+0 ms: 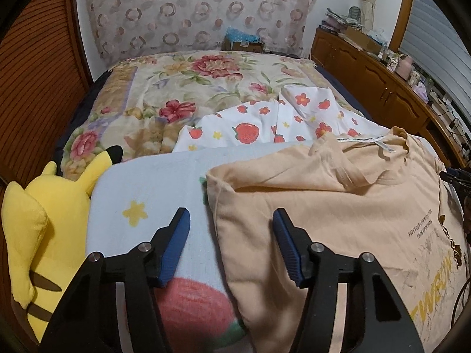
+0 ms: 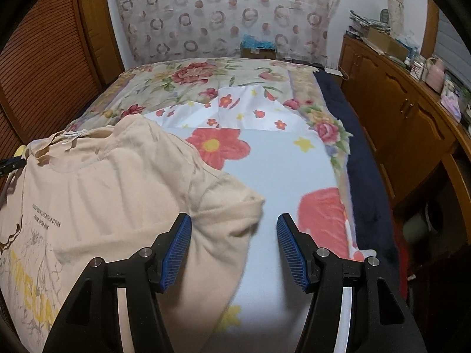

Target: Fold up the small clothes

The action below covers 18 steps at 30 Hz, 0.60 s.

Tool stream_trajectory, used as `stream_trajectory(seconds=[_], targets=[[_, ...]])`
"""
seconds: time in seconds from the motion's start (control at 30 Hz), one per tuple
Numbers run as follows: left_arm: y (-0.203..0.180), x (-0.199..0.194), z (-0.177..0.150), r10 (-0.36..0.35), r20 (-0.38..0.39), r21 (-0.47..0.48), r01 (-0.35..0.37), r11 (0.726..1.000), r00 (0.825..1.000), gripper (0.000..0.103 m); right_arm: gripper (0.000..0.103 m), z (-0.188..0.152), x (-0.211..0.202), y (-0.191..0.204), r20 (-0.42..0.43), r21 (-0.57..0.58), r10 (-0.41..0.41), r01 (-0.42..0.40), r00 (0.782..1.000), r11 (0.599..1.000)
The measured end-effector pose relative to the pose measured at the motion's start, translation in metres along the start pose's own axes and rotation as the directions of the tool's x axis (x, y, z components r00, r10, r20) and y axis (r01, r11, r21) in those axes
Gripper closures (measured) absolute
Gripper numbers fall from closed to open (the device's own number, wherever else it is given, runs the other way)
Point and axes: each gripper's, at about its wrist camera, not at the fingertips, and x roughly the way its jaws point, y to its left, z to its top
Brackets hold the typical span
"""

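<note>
A beige T-shirt point(image 1: 338, 206) with dark and yellow print lies front up on a pale blue blanket point(image 1: 147, 182) on the bed. My left gripper point(image 1: 231, 220) is open, its jaws astride the shirt's left sleeve edge, holding nothing. In the right wrist view the same T-shirt point(image 2: 103, 194) fills the left side. My right gripper point(image 2: 234, 226) is open over the shirt's right sleeve tip point(image 2: 250, 203), holding nothing. The collar and label lie at the far end.
A yellow Pikachu plush point(image 1: 44, 220) lies left of the blanket. A white fruit-print cloth point(image 1: 279, 120) lies beyond the shirt on a floral bedspread point(image 1: 191, 79). A wooden dresser point(image 2: 412, 123) with clutter runs along the right. Slatted wooden doors point(image 2: 44, 73) stand left.
</note>
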Motion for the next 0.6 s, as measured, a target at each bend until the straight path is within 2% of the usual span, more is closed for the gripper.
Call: stream_trajectory(seconds=[0.17, 0.2, 0.23, 0.27, 0.3, 0.33, 0.4, 0.47, 0.6], targets=[[0.001, 0.004, 0.006, -0.005, 0.01, 0.008, 0.005, 1.0, 1.0, 0.058, 0.04, 0.004, 0.007, 0.008, -0.005, -0.051, 0.013, -0.014, 1.0, 0.999], [0.001, 0.005, 0.007, -0.011, 0.012, 0.01, 0.011, 1.0, 1.0, 0.067, 0.045, 0.007, 0.008, 0.008, -0.008, -0.061, 0.023, -0.024, 1.0, 0.998], [0.0, 0.005, 0.007, -0.014, 0.012, 0.011, 0.014, 1.0, 1.0, 0.08, 0.06, 0.008, 0.008, 0.01, -0.008, -0.075, 0.041, -0.041, 0.999, 0.996], [-0.001, 0.005, 0.007, -0.017, 0.01, 0.012, 0.017, 1.0, 1.0, 0.086, 0.069, 0.009, 0.008, 0.011, -0.008, -0.086, 0.055, -0.056, 0.998, 0.995], [-0.002, 0.005, 0.007, -0.021, 0.006, 0.012, 0.021, 1.0, 1.0, 0.095, 0.088, 0.009, 0.008, 0.012, -0.01, -0.096, 0.068, -0.069, 0.998, 0.993], [-0.003, 0.003, 0.007, -0.028, 0.006, 0.009, 0.028, 1.0, 1.0, 0.097, 0.097, 0.01, 0.008, 0.013, -0.018, -0.099, 0.091, -0.092, 0.996, 0.991], [-0.008, -0.008, 0.005, -0.044, 0.031, 0.004, 0.044, 0.999, 0.999, 0.097, 0.097, 0.01, 0.007, 0.013, -0.025, -0.102, 0.121, -0.123, 0.992, 0.987], [-0.018, -0.027, 0.002, -0.038, 0.071, 0.017, 0.037, 0.999, 0.997, 0.097, 0.098, 0.007, 0.0, 0.015, -0.008, -0.122, 0.107, -0.107, 0.994, 0.987], [-0.03, -0.067, -0.005, -0.049, 0.149, 0.032, 0.045, 0.998, 0.988, 0.097, 0.098, 0.002, -0.026, 0.016, 0.071, -0.124, 0.131, -0.121, 0.989, 0.985]])
